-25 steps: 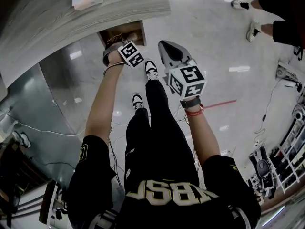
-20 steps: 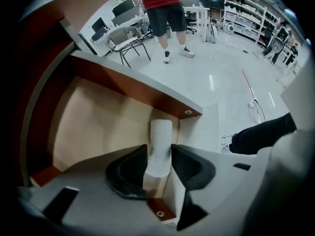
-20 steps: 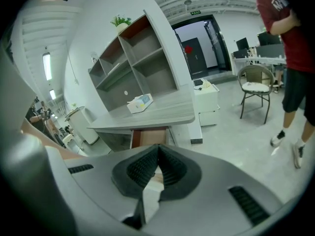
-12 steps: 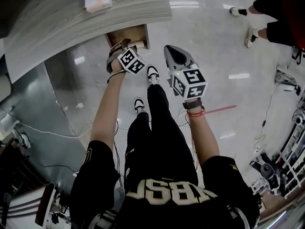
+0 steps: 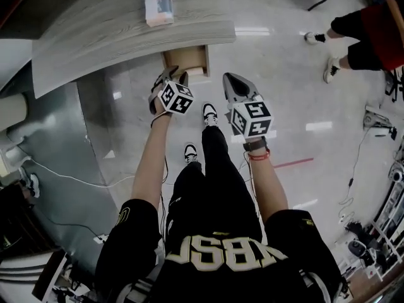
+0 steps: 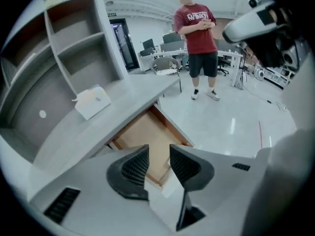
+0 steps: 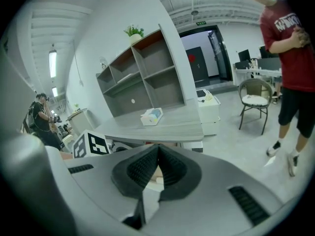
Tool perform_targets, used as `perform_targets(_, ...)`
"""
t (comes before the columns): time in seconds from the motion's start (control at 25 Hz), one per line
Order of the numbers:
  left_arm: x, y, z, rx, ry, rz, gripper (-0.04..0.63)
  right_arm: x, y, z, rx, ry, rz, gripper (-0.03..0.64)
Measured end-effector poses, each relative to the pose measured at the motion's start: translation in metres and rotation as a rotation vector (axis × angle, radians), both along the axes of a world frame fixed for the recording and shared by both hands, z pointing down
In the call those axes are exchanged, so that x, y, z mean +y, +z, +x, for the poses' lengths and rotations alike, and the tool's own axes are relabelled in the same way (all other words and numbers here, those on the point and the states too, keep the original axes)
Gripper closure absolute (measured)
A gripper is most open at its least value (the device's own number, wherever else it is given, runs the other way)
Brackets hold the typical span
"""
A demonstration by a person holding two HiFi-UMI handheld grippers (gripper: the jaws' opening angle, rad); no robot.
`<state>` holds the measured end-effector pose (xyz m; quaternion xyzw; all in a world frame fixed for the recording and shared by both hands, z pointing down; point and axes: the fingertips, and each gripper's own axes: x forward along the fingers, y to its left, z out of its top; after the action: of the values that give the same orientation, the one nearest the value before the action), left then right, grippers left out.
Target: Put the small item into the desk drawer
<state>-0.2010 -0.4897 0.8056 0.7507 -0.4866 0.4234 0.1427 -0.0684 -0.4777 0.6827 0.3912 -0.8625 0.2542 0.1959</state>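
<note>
The desk drawer (image 5: 186, 59) stands pulled open under the grey desk top (image 5: 113, 36); its bare wooden bottom (image 6: 147, 129) shows in the left gripper view. No small item is visible in it or in either gripper. My left gripper (image 5: 172, 76) hangs just in front of and above the drawer. Its jaws (image 6: 158, 149) are open and have just been closing a little, with nothing between them. My right gripper (image 5: 228, 78) is to the right of the drawer, shut with nothing in it (image 7: 158, 148).
A tissue box (image 5: 158, 8) lies on the desk top. A grey shelf unit (image 7: 142, 77) stands behind the desk. A person in a red shirt (image 6: 197, 33) stands on the shiny floor to the right, near a chair (image 7: 253, 102). My own legs (image 5: 208, 163) are below the grippers.
Both grippers have risen and drawn back from the drawer, the left one more, rolling as it went. More of the desk top now shows in the head view.
</note>
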Motion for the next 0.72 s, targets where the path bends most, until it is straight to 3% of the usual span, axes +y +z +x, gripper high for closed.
perform_targets(0.28, 0.016, -0.087, -0.027, 0.123, -0.127, 0.135, 0.462, 0.013, -0.034, -0.017, -0.011, 0.002, 0.058, 0.611)
perform_targets(0.72, 0.072, -0.231, -0.06, 0.286, -0.239, 0.357, 0.49, 0.046, -0.119, -0.025, -0.051, 0.039, 0.196, 0.611)
